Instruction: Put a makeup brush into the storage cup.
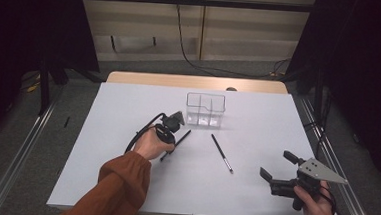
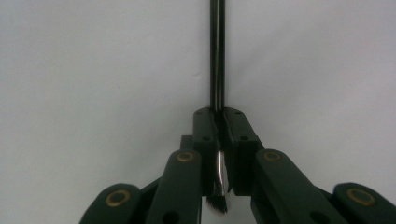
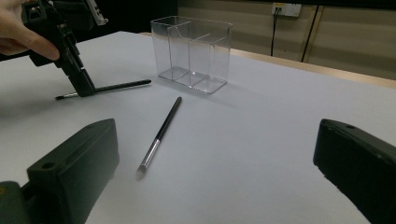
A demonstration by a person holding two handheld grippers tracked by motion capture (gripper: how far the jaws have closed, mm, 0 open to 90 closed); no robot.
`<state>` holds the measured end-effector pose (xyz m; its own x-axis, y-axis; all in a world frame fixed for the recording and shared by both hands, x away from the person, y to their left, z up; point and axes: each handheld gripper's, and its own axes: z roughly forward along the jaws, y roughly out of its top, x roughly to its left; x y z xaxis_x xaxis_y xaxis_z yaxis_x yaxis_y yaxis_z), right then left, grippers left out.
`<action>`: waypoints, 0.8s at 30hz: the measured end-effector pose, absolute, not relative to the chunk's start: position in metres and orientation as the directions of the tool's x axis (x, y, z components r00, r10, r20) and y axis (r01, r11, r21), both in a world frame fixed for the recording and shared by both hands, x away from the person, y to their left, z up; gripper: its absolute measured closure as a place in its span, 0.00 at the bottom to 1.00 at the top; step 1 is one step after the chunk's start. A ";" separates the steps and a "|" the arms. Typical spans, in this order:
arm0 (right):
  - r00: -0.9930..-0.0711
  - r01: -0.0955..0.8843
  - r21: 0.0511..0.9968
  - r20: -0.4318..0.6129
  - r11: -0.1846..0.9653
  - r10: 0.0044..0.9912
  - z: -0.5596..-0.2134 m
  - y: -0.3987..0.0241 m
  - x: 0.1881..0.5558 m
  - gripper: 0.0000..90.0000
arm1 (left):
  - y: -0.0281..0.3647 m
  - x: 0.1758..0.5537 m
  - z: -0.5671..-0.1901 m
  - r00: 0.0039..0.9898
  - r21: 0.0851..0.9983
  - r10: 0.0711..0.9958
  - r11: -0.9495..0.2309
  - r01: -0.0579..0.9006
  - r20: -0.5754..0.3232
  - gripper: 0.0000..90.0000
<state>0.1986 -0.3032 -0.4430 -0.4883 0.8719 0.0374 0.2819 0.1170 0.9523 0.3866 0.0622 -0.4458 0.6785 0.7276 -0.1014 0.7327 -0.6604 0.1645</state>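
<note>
My left gripper clamps a brush on the table.
It lies at seven o'clock from the clear box; my right gripper is spread wide, holding nothing.

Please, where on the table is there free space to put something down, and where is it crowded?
Free patches: the near strip of the table between the person's sleeve and the right gripper, and the far-right corner beside the clear organizer. Crowded: the middle, where the left gripper clamps one brush and the second brush lies.
</note>
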 end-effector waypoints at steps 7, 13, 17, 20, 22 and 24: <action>-0.490 0.281 0.952 0.034 0.121 0.871 -0.443 -0.304 0.199 0.00 | 0.070 0.388 -0.445 0.661 0.187 0.736 -0.636 0.749 -0.147 0.94; -0.492 0.279 0.952 0.032 0.122 0.870 -0.443 -0.303 0.199 0.00 | 0.073 0.386 -0.441 0.666 0.216 0.727 -0.633 0.744 -0.163 0.94; -0.490 0.281 0.952 0.033 0.121 0.871 -0.443 -0.303 0.199 0.00 | 0.076 0.384 -0.435 0.682 0.248 0.713 -0.639 0.728 -0.164 0.94; -0.489 0.281 0.952 0.038 0.117 0.871 -0.443 -0.303 0.199 0.00 | 0.078 0.382 -0.434 0.702 0.255 0.695 -0.659 0.708 -0.154 0.94; -0.488 0.281 0.952 0.037 0.117 0.872 -0.443 -0.303 0.199 0.00 | 0.080 0.380 -0.433 0.700 0.276 0.696 -0.649 0.709 -0.160 0.94; -0.491 0.280 0.952 0.032 0.123 0.871 -0.443 -0.303 0.199 0.00 | 0.084 0.377 -0.429 0.710 0.320 0.680 -0.641 0.697 -0.183 0.94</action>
<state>0.1987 -0.3031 -0.4432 -0.4908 0.8707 0.0320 0.2801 0.1229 0.9521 0.3774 0.0840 -0.4291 0.7096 0.6805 -0.1828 0.6973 -0.6411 0.3205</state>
